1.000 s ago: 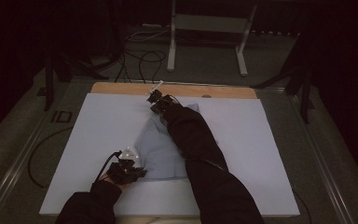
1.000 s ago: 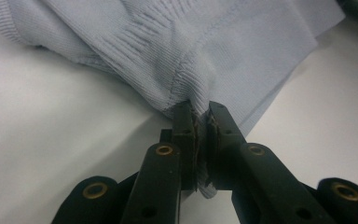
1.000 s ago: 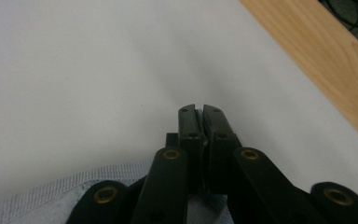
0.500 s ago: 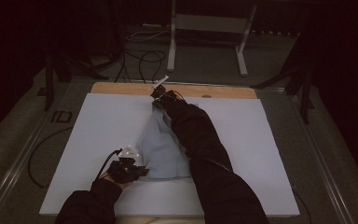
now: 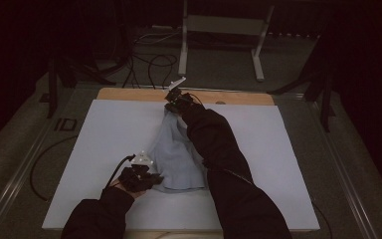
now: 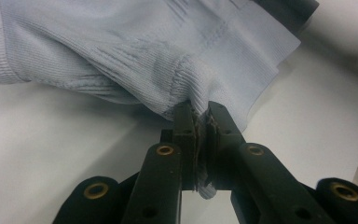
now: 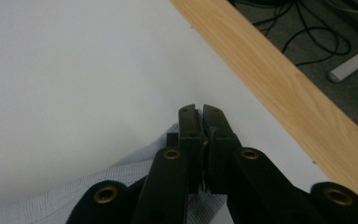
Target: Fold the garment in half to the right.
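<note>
The white table top (image 5: 104,149) is the largest surface, lying beneath both of your grippers; its bare wooden edge strip (image 5: 129,94) runs just beyond the fingers of your right gripper, and in the right gripper view that strip (image 7: 279,88) crosses diagonally to the right of the jaws, with grey floor and cables (image 7: 317,37) past it.

The pale blue ribbed garment (image 5: 176,154) stretches between your two grippers: one end is lifted at the far fingers, the other meets the near fingers, and the middle sags onto the table.

Your right forearm, in a dark sleeve (image 5: 219,149), lies over the right side of the garment.

Your left gripper (image 5: 154,180) sits at the near left corner of the garment. In the left gripper view its fingers (image 6: 186,126) are pressed together on a ribbed hem, with fabric squeezed into the thin slit between them and the garment (image 6: 135,51) spreading away directly ahead of the tips.

Your right gripper (image 5: 168,106) is at the far end of the garment, near the wooden strip. In the right gripper view its fingers (image 7: 189,123) are clamped narrow, with blue fabric (image 7: 121,182) bunched below and to the left of them, pinched between the pads.
</note>
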